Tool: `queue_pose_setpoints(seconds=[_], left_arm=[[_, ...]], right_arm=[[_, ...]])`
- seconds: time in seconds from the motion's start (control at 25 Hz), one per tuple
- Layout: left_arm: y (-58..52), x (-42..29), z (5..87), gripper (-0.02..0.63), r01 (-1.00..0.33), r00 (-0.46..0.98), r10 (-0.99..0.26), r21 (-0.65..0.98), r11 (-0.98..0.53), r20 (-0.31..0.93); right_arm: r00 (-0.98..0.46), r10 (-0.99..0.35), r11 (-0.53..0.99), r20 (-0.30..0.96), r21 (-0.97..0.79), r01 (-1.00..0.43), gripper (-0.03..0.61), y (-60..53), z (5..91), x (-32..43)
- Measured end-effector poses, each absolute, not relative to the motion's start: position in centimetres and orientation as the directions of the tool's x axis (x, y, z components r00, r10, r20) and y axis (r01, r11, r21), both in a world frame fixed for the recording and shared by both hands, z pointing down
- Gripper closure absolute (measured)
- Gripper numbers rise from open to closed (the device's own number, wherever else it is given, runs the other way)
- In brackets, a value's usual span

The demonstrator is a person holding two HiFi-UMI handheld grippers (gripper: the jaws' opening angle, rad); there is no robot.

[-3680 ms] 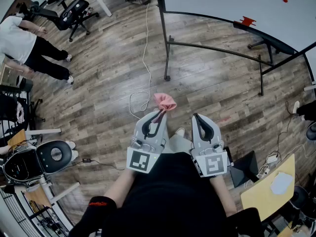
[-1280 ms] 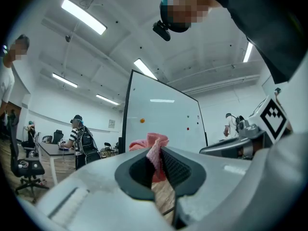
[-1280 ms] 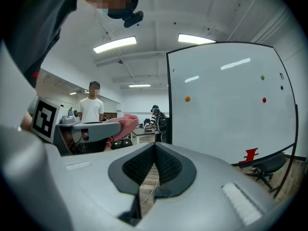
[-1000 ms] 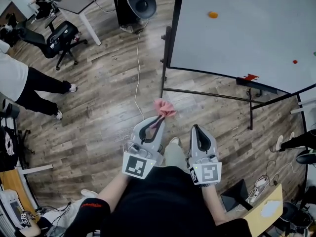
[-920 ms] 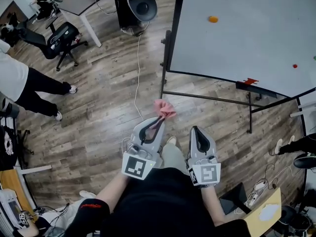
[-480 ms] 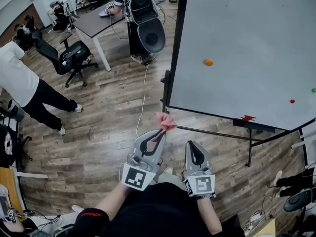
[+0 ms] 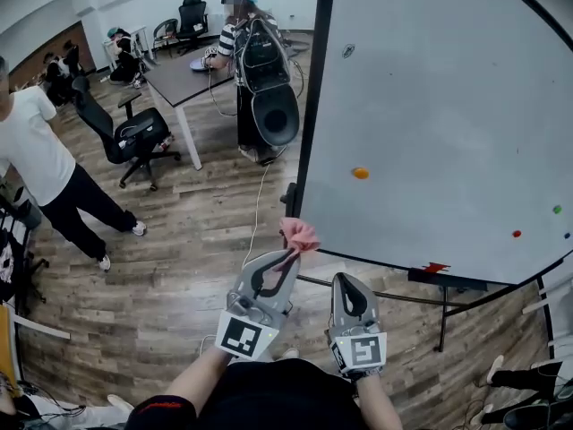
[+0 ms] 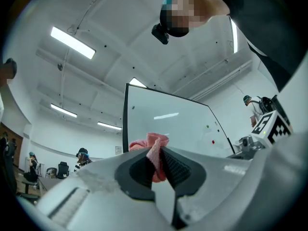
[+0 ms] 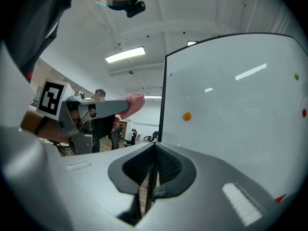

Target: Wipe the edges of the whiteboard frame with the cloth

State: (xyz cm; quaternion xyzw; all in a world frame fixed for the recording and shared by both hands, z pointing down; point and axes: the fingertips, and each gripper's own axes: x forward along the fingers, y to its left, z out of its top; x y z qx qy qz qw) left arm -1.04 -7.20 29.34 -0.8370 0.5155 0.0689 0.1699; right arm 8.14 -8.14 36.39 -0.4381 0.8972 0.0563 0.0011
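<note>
Right hand-held gripper (image 7: 344,279): it is sitting closest to the body, its jaws pressed together with nothing between them, pointing toward the lower part of the board.
Left hand-held gripper (image 7: 288,256): it is reaching a little further forward and clamping the pink cloth (image 7: 299,234) between its ribbed pads; its own view shows the fabric pinched in the jaw gap.
Cloth: it looks soft and thin, bunched into a ruffled tuft that is sticking out past the jaw tips. It is hanging in the air just in front of the lower left corner of the whiteboard frame (image 7: 312,106), and no contact with the frame is showing in any view.
Whiteboard frame: a narrow black rim is running round the pale whiteboard (image 7: 448,115). The left upright is rising straight above the cloth, and the bottom rail is stretching off to the right with a small red item (image 7: 435,267) on it.
Board face: an orange magnet (image 7: 360,173) is sitting near the left side, and tiny red and green dots are sitting far to the right.
Progress: judging by the gap, the wiping is only about to start. The cloth is gripped and brought to the board, but the left, bottom, top and right edges are all waiting to be wiped.
Far room: a person with a backpack (image 7: 258,56) is standing by a dark worktop (image 7: 183,74), with an office chair (image 7: 134,137) nearby on the wooden floor.
</note>
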Motion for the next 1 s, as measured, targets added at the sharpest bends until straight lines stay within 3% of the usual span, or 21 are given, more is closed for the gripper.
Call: queue_pose_setpoints(seconds=[0.44, 1.0], left_arm=[[-10.6, -1.9, 21.7, 0.592, -0.854, 0.512, -0.771, -0.319, -0.41, -0.379], [-13.9, -3.8, 12.0, 0.592, -0.796, 0.59, -0.661, -0.472, -0.378, -0.464]], right_arm=[[-0.603, -0.793, 0.587, -0.091, 0.153, -0.795, 0.577, -11.3, 30.7, 6.8], [-0.573, -0.786, 0.517, -0.232, 0.261, -0.815, 0.577, -14.2, 19.4, 4.7]])
